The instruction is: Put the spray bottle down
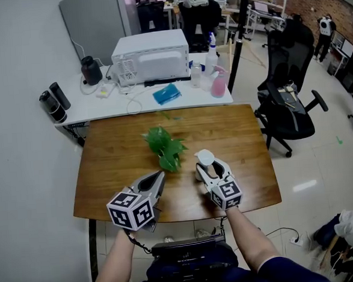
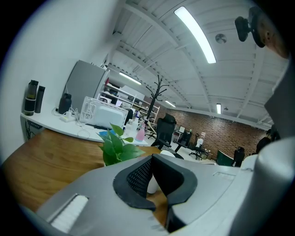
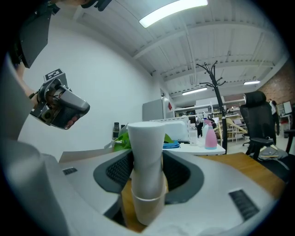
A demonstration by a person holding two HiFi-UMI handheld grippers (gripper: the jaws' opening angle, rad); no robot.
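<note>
A white spray bottle (image 1: 205, 157) (image 3: 146, 152) stands upright between the jaws of my right gripper (image 1: 207, 165) (image 3: 147, 170). Both pads lie against its sides, and its base is low over the wooden table (image 1: 236, 133); I cannot tell whether it touches the wood. My left gripper (image 1: 159, 176) (image 2: 152, 159) hovers at the table's near left with its jaws shut and nothing held. It points toward a small green leafy plant (image 1: 163, 145) (image 2: 117, 147), which stands just beyond both grippers.
Behind the wooden table, a white side table carries a white appliance (image 1: 151, 56), a blue cloth (image 1: 166, 93), a pink spray bottle (image 1: 219, 83) and other bottles. A black office chair (image 1: 288, 93) stands at the right. A wall runs along the left.
</note>
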